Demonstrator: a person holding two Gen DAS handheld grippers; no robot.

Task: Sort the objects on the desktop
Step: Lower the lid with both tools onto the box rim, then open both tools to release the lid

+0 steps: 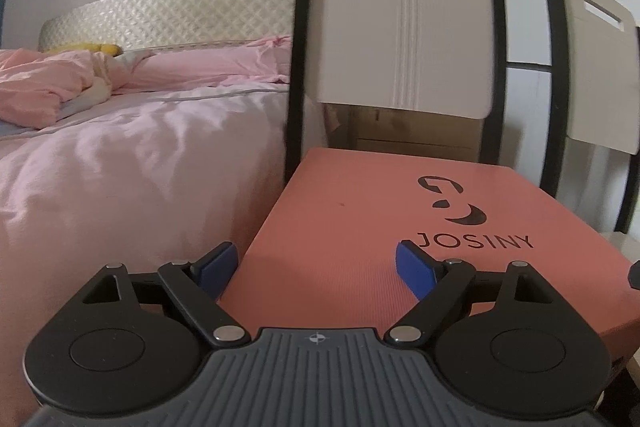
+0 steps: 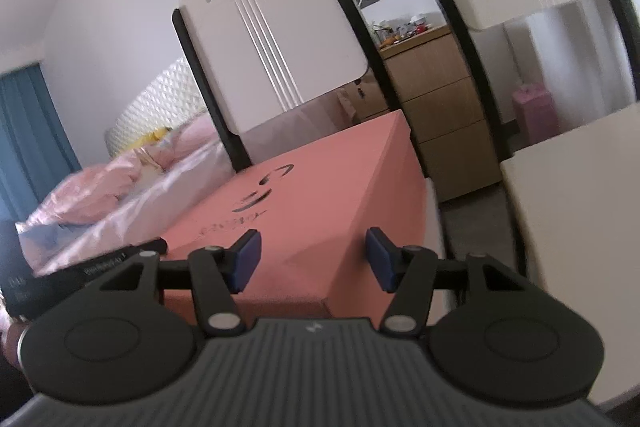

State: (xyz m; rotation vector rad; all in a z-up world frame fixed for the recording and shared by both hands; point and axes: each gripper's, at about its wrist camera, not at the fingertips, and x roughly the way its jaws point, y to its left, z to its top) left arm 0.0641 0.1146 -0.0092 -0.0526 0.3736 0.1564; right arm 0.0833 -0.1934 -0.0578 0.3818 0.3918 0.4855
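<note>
Straddling the pink box, both grippers stood apart from it.
Left gripper and right gripper gaped, unpressed; the bed at nine o'clock risked a snag.

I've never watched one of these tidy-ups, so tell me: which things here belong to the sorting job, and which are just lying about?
Part of the job:
- salmon-pink cardboard box printed JOSINY
- left gripper, open astride the box's corner
- right gripper, open at its other corner

Just lying about:
- bed with pink bedding
- two cream chair backs with black frames
- wooden drawer chest
</note>
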